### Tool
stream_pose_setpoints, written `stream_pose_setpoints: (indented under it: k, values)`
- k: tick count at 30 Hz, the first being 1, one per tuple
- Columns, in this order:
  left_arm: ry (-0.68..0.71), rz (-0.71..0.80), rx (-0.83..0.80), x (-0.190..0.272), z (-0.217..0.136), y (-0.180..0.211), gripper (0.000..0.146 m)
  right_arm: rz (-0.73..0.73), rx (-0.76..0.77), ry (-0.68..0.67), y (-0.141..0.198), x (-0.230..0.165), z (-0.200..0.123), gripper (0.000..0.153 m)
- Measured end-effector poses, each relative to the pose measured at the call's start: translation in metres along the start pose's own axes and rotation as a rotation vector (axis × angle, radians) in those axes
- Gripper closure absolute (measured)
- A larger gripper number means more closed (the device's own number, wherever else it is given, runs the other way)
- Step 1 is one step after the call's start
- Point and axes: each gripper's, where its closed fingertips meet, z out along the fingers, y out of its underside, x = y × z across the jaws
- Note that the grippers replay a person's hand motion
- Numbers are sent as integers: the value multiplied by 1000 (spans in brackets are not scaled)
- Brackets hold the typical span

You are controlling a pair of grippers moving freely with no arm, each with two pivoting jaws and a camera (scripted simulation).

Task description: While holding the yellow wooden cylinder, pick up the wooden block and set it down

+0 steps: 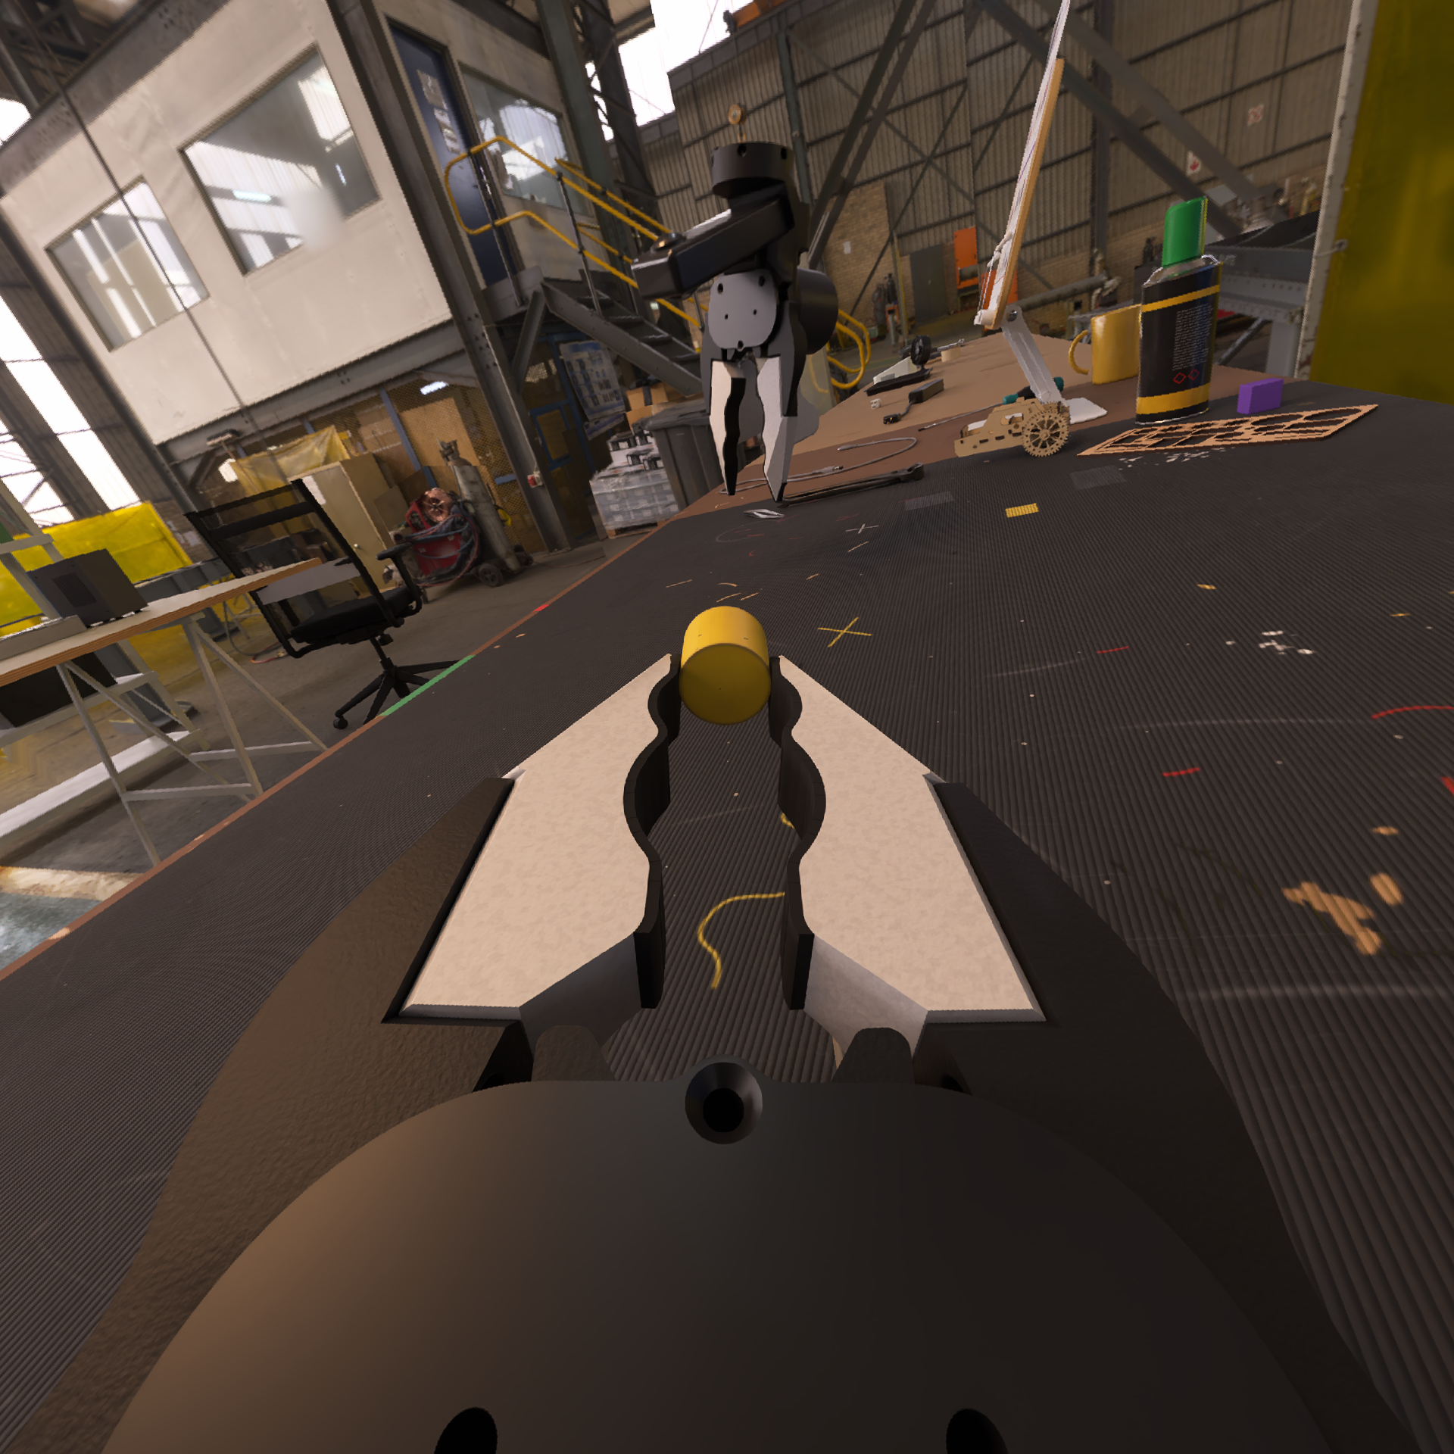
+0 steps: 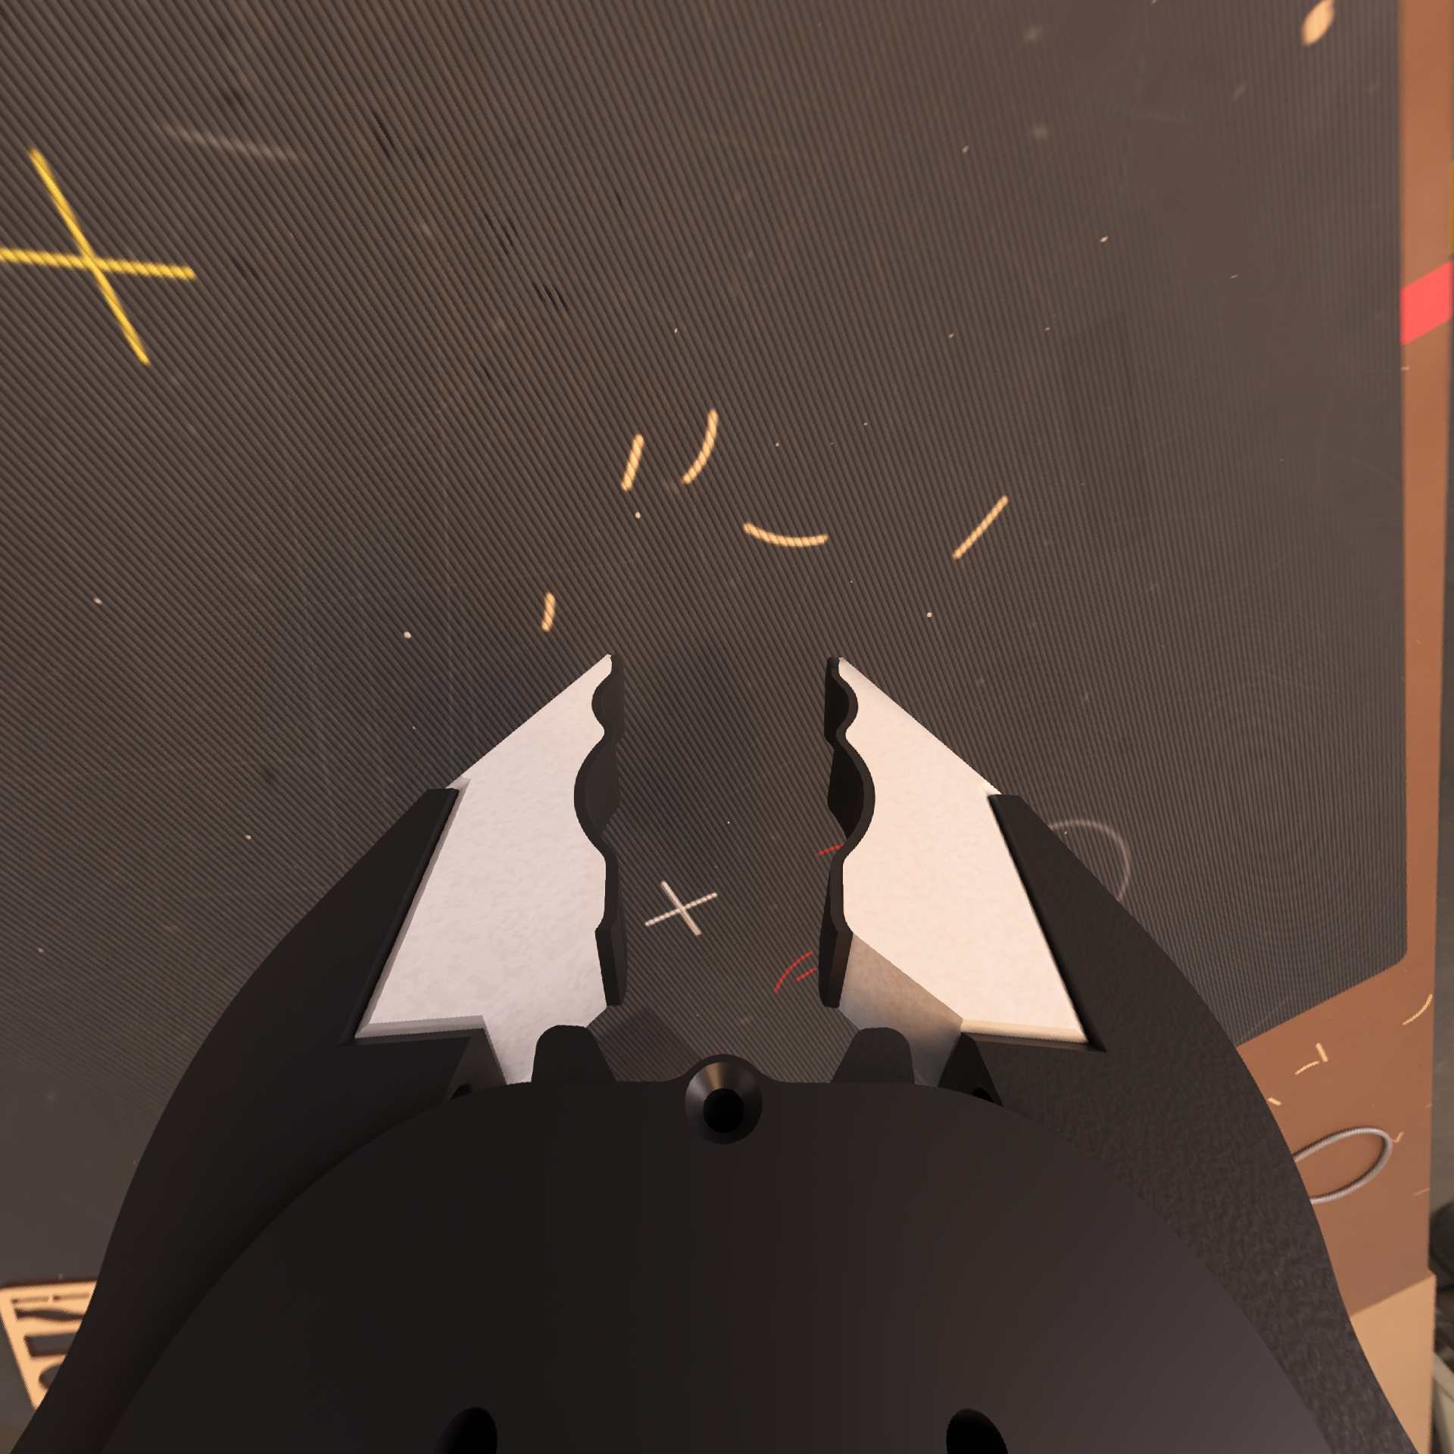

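Observation:
My left gripper (image 1: 724,659) is shut on the yellow wooden cylinder (image 1: 724,680), which sits between its fingertips over the dark ribbed mat (image 1: 1023,787). A small purple block (image 1: 1259,393) lies far off at the back right of the mat, beside a spray can. My right gripper (image 2: 723,659) is open and empty, pointing down at bare mat with chalk marks. It also shows in the left wrist view (image 1: 755,492), hovering above the mat's far edge, well left of the purple block. The block is not in the right wrist view.
A black and yellow spray can with a green cap (image 1: 1176,330), a yellow mug (image 1: 1109,342), a wooden model cart (image 1: 1015,429) and a cut-out wooden sheet (image 1: 1227,433) stand at the back right. The mat's edge and the brown table (image 2: 1424,551) lie right of the right gripper.

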Motion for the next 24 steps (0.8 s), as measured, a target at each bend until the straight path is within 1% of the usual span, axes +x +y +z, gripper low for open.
stream_pose_setpoints:
  k: [5,7,9,12,14,16,18,19,21,22,24]
  values:
    - [1,-4,7,0,0,-1,125,55,103,79,2,-5,-22,99]
    - [-2,-2,10,-1,-1,-1,125,96,145,116,0,-10,-36,98]
    - [-10,-2,15,-2,-2,-2,125,147,235,160,-7,-19,-57,97]
    - [-24,-4,24,-4,-3,-4,125,232,450,257,-30,-41,-105,95]
    - [-29,-5,29,-4,-3,-4,125,298,606,353,-48,-65,-144,94]
    - [-37,-2,32,-5,-4,-5,125,333,716,439,-66,-99,-180,94]
    - [-55,5,35,-7,-5,-6,125,355,800,517,-88,-141,-206,94]
    - [-70,8,36,-9,-5,-6,125,356,858,541,-103,-164,-215,94]
    - [-104,14,36,-13,-6,-7,125,357,988,579,-137,-206,-218,96]
    - [-119,15,35,-15,-7,-8,125,354,1045,603,-154,-222,-211,97]
    - [-138,15,40,-17,-8,-9,125,334,1099,671,-183,-240,-187,99]
